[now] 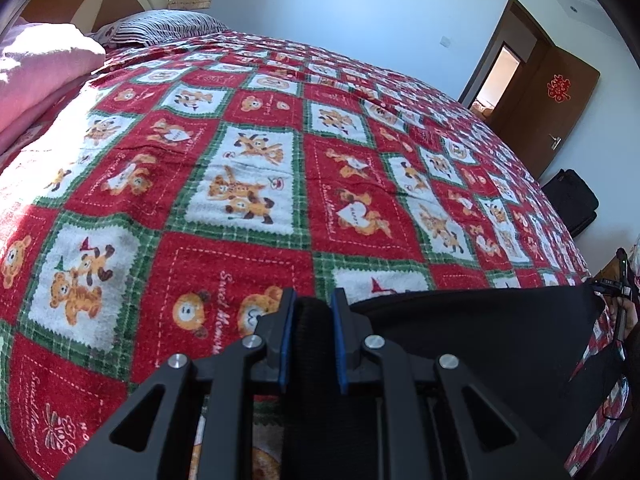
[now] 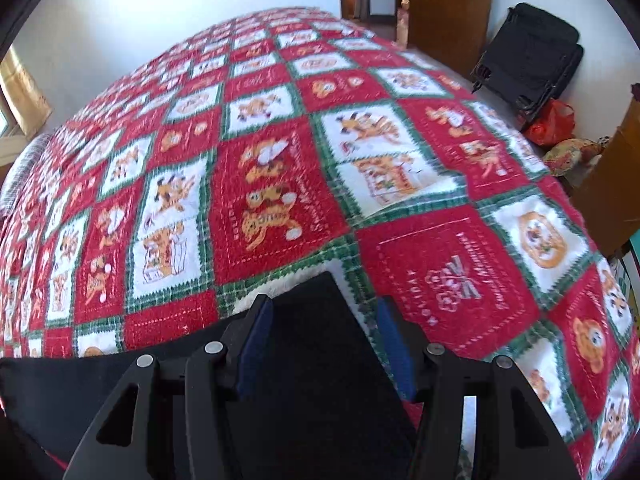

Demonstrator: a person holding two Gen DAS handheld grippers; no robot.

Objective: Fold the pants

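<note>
The black pants (image 1: 480,332) are held up over the near edge of a bed with a red, white and green teddy-bear blanket (image 1: 256,168). My left gripper (image 1: 311,312) is shut on a thick bunch of the black fabric between its blue pads. From there the cloth stretches right toward the other gripper (image 1: 616,280) at the frame edge. In the right wrist view my right gripper (image 2: 324,312) has its jaws apart, with a flap of the black pants (image 2: 320,360) lying between them and touching only the left pad. The view is blurred.
A pink quilt (image 1: 44,68) and a striped pillow (image 1: 168,26) lie at the head of the bed. A brown door (image 1: 552,96) stands open beyond the bed. A black suitcase (image 2: 528,60), a red bag (image 2: 550,124) and a cardboard box (image 2: 612,184) sit by the wall.
</note>
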